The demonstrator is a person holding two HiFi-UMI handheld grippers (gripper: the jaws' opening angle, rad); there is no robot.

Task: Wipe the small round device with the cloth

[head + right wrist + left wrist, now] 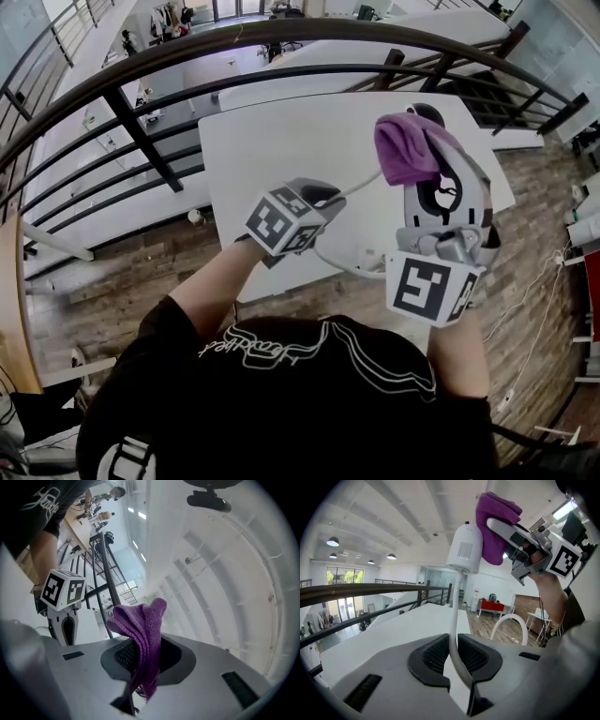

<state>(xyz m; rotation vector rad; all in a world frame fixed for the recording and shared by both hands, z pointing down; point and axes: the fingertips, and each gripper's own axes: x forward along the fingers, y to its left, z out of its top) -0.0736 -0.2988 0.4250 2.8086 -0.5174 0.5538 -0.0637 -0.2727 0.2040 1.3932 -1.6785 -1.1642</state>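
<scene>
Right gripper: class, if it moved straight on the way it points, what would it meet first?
Probably the small round device: the cloth held in the right gripper sits right beside it, seemingly touching. Depth is unclear.

A white table (300,150) stands on the wooden floor (122,281), where thin cables (542,295) lie.

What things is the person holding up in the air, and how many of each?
grippers: 2 (left gripper, right gripper)
purple cloth: 1
white round device: 1
total: 4
</scene>
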